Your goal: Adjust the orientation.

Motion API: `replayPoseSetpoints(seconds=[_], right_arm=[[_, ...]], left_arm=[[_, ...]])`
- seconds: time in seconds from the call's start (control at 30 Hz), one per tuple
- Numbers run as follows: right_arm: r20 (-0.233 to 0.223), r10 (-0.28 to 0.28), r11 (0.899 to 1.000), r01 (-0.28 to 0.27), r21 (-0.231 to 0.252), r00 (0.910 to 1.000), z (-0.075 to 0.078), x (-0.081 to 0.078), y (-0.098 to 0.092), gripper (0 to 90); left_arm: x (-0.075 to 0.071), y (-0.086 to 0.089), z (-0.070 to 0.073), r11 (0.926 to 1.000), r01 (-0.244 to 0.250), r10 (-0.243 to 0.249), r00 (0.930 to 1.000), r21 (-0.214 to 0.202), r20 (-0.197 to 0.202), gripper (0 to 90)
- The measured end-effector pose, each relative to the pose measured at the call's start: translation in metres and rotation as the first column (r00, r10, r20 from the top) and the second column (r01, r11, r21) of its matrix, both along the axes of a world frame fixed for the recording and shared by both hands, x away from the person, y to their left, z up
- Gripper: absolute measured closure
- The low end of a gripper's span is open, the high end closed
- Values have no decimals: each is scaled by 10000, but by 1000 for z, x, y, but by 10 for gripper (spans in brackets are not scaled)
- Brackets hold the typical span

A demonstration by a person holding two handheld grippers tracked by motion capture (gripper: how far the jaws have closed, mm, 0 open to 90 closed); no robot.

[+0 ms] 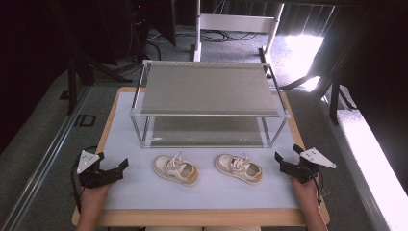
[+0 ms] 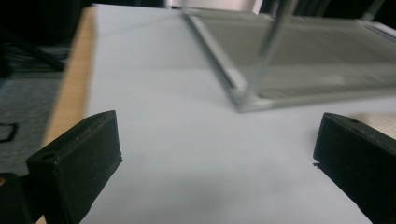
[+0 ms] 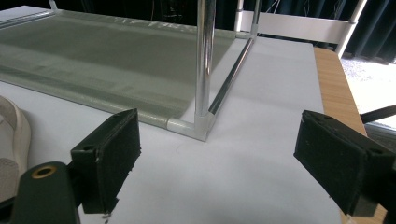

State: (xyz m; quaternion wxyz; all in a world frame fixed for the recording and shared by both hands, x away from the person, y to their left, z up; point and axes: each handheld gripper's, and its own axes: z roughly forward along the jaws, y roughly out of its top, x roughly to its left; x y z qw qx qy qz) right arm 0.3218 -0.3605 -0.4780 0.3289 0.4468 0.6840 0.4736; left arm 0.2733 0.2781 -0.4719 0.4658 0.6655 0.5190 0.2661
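Tools: left tool [image 1: 117,169] and right tool [image 1: 285,163] both released, empty.
Shoes: left shoe [image 1: 176,170], right shoe [image 1: 239,168] likely light, soft; grip by the heel collar.

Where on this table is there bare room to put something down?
Both tiers of the shoe rack are bare. The mat is free in front of the left shoe and right shoe. The strip between shoes and rack is tight.
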Motion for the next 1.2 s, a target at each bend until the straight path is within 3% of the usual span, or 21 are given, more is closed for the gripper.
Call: replayPoseSetpoints(seconds=[0.13, 0.17, 0.27, 0.3, 0.37, 0.4, 0.43, 0.63, 0.67, 0.73, 0.9, 1.03, 1.07, 1.1, 1.17, 1.2], right_arm=[[4, -5, 10000, 5, 8, 10000, 0, 0, 0, 139], [12, -3, 10000, 3, 5, 10000, 0, 0, 0, 139], [11, -12, 10000, 12, -2, 10000, 0, 0, 0, 139], [6, -16, 10000, 16, 4, 10000, 0, 0, 0, 139], [16, 7, 10000, -7, 8, 10000, 0, 0, 0, 139], [17, 5, 10000, -5, 12, 10000, 0, 0, 0, 139], [17, 6, 10000, -6, 16, 10000, 0, 0, 0, 139], [13, 6, 10000, -6, 5, 10000, 0, 0, 0, 139], [24, 7, 10000, -7, 19, 10000, 0, 0, 0, 139], [22, 9, 10000, -9, 21, 10000, 0, 0, 0, 139], [19, 14, 10000, -14, -6, 10000, 0, 0, 0, 140], [29, 5, 10000, -5, 24, 10000, 0, 0, 0, 140], [31, 5, 10000, -6, 29, 10000, 0, 0, 0, 140], [30, 0, 10000, 0, 29, 10000, 0, 0, 0, 140], [24, 5, 10000, -5, -2, 10000, 0, 0, 0, 140], [21, 6, 10000, -6, -17, 10000, 0, 0, 0, 140]], left_arm=[[6, -14, 13, 9936, 1119, -1115, 9934, 125, -252, 6], [7, -17, 16, 9919, 1228, -1220, 9922, 320, -248, 6], [10, -30, 25, 9765, 2020, -1988, 9789, 747, -476, 6], [12, -34, 29, 9658, 2464, -2416, 9682, 809, -652, 6], [13, -40, 34, 9553, 2765, -2701, 9602, 1050, -713, 6], [15, -43, 37, 9481, 2997, -2920, 9528, 1058, -827, 6], [15, -46, 41, 9449, 3060, -2978, 9511, 1167, -823, 6], [19, -60, 54, 9152, 3785, -3657, 9243, 1387, -1091, 6], [20, -63, 56, 9065, 3973, -3834, 9163, 1427, -1157, 6], [21, -68, 58, 8970, 4155, -3985, 9078, 1511, -1303, 6], [22, -84, 64, 8620, 4743, -4483, 8779, 1785, -1682, 6], [22, -96, 69, 8257, 5325, -4944, 8421, 1863, -2155, 6], [22, -98, 70, 8222, 5358, -4957, 8398, 1918, -2211, 6], [22, -102, 72, 8158, 5464, -5025, 8319, 1895, -2354, 6], [22, -107, 75, 8051, 5587, -5074, 8226, 1991, -2566, 6], [22, -112, 77, 7943, 5728, -5161, 8120, 2025, -2725, 6]])
